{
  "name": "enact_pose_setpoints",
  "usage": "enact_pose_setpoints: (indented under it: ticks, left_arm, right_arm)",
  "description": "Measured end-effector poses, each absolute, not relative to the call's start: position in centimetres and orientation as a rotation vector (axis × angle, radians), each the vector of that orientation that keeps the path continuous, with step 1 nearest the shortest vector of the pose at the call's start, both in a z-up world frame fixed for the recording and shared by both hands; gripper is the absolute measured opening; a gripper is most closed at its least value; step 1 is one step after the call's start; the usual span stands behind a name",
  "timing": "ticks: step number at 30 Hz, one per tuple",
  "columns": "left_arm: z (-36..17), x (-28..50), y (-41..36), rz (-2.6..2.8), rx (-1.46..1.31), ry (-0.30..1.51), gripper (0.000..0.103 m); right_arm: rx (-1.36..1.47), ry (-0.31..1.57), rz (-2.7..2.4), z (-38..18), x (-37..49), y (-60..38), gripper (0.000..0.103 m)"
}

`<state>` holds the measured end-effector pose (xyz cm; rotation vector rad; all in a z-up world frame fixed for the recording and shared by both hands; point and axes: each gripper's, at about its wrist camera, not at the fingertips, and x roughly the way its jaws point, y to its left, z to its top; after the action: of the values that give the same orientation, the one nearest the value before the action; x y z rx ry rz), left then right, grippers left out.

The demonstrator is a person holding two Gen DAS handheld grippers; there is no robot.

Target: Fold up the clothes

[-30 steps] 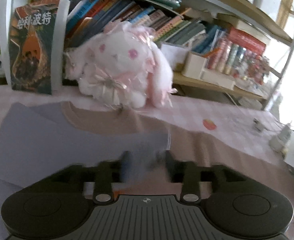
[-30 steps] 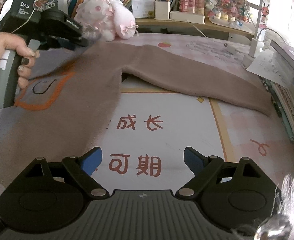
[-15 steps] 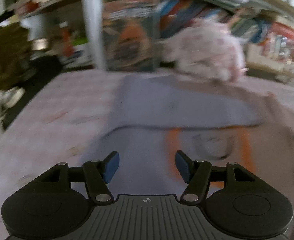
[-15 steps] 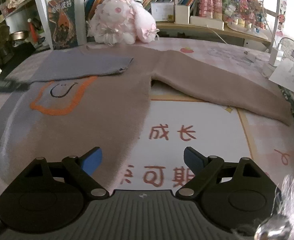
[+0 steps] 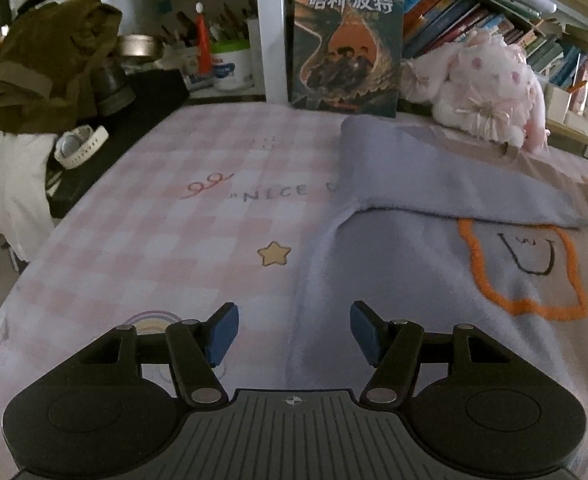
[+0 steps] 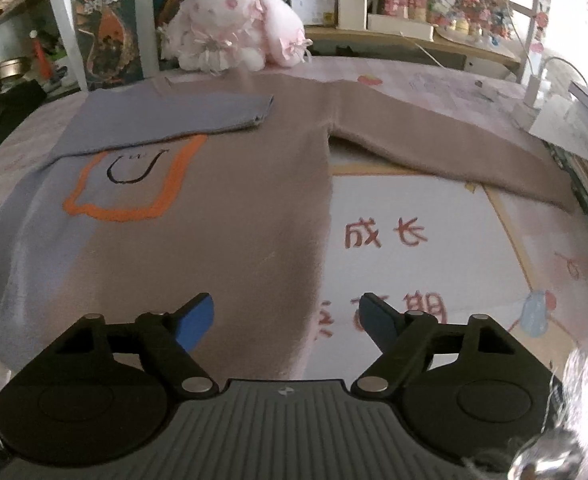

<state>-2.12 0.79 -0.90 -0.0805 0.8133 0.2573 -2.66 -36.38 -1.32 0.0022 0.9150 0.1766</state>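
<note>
Bookshelves crowded with books run along the back at 12 o'clock, above a table spread with a pink checked cloth (image 5: 142,216) and a white mat printed with red characters (image 6: 414,240). Lying flat across the table is the sweater (image 6: 222,216), lavender on one side and brown on the other, with an orange outline and a small black face on its chest. Its lavender sleeve (image 6: 166,120) is folded across the upper chest, cuff pointing toward 3 o'clock, while the brown sleeve (image 6: 454,152) lies stretched out toward 3 o'clock over the mat. A pink plush rabbit (image 6: 230,28) sits at 12 o'clock just beyond the collar, beside an upright book (image 5: 348,36) with a dark cover. The left gripper (image 5: 292,334) hovers over the sweater's lavender edge, jaws spread wide and holding nothing. The right gripper (image 6: 286,318) hovers over the brown hem, jaws likewise wide apart and empty.
</note>
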Motion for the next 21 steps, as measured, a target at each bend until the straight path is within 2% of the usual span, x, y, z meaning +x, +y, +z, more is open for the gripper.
enact_pose_setpoints:
  ticks: [5, 8, 9, 10, 14, 16, 21]
  left_arm:
    - [-1.5, -2.8, 1.7, 0.186, -0.108, 0.832, 0.061]
    - [-1.9, -3.1, 2.0, 0.159, -0.158, 0.841, 0.059]
    - [-2.0, -3.2, 2.2, 0.152, -0.190, 0.842, 0.056]
    - [-2.1, -3.4, 2.4, 0.145, -0.222, 0.843, 0.046]
    - [-2.3, -3.8, 2.6, 0.114, -0.279, 0.848, 0.007]
    - [-2.2, -4.1, 3.1, 0.099, -0.314, 0.835, 0.004]
    - [-1.8, -4.4, 4.5, 0.119, -0.363, 0.799, 0.004]
  right_arm:
    - [0.027, 0.941, 0.119, -1.6, -3.5, -35.2, 0.066]
    - [0.053, 0.949, 0.087, -1.7, -3.9, -35.1, 0.056]
    - [0.061, 0.950, 0.078, -1.7, -4.1, -35.1, 0.051]
    - [0.068, 0.947, 0.073, -1.7, -4.2, -35.1, 0.043]
    - [0.092, 0.936, 0.055, -1.6, -4.6, -35.1, 0.028]
    - [0.098, 0.929, 0.055, -1.6, -4.6, -35.2, 0.020]
    - [0.063, 0.917, 0.078, -1.5, -4.3, -34.2, 0.014]
